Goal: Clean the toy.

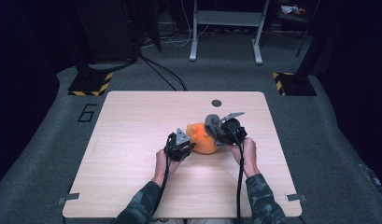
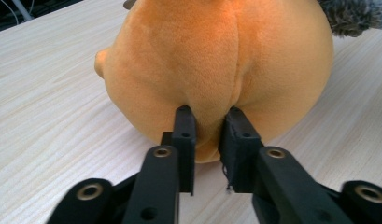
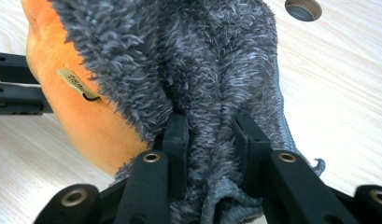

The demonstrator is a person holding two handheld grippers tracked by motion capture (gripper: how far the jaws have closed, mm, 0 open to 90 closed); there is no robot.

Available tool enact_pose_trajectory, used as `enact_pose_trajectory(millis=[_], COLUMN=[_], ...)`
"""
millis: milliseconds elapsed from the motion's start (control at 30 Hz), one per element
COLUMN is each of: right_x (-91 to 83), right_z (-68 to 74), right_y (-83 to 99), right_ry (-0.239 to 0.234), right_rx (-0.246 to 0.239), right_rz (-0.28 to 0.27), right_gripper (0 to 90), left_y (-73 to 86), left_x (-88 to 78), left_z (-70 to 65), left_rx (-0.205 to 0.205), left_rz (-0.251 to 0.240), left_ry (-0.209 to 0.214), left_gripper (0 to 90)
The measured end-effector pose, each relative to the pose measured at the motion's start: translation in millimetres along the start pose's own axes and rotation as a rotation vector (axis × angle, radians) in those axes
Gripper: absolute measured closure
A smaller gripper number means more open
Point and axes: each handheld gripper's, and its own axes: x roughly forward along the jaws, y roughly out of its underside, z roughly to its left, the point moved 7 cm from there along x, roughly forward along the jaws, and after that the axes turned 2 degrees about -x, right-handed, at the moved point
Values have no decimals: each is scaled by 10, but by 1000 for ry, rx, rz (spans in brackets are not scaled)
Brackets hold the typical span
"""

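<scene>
**Two grippers pinch an orange plush toy with grey fur, near the middle of the table**

High view: a person's forearms come in from the bottom edge. The plush toy (image 1: 202, 138) lies on a pale wooden table (image 1: 132, 121), slightly right of centre and towards the far half. The left gripper (image 1: 180, 145) meets its orange side. The right gripper (image 1: 228, 129) meets the grey fur (image 1: 212, 122) at the opposite end. A small round hole (image 1: 216, 102) in the tabletop sits just beyond the toy. Both ends look gripped, so the taking-hold step seems done; whatever comes after it, whether lifting, turning or pulling the fur part away, appears not to have begun, since the toy rests on the wood.

Left gripper view: the jaws stand narrow, pressed onto a fold of orange cloth along a seam low on the toy (image 2: 216, 70). The cloth is short-piled, rounded and well stuffed, with a little nub at its left edge. A tuft of grey fur (image 2: 352, 16) shows at the upper right.

Right gripper view: the jaws are close together, clamped on a thick bunch of shaggy grey fur (image 3: 198, 70). Orange cloth (image 3: 62, 98) shows beside it, bearing a small tan tag (image 3: 75, 83). A stitched grey edge runs down the fur's right side.
</scene>
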Motion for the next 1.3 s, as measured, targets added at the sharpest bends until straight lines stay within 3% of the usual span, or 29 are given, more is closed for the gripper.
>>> enact_pose_trajectory(millis=[67,267,467,633,733,933,1300], right_x=[-21,-153,-313,-353,-236,-148,29], right_z=[-13,-49,102,305,367,299,-9], right_y=[7,-8,-124,-232,-232,-190,100], right_ry=[5,24,28,7,29,9,19], right_rx=[6,13,-51,-123,-165,-128,-17], right_rz=[-8,-38,-68,-78,-35,-35,44], right_gripper=[693,692,692,692,692,693,693], left_y=[-12,-41,-106,-138,-111,-81,-53], left_x=[-6,-66,-152,-192,-167,-142,-116], left_z=[-3,-15,-40,-77,-50,-15,18], left_rx=[-13,-85,-160,-150,-144,-139,-148], left_rz=[-12,-20,-33,-23,-5,-3,-1], left_ry=[-1,63,107,118,95,80,74], left_gripper=[812,840,844,844,842,839,835])
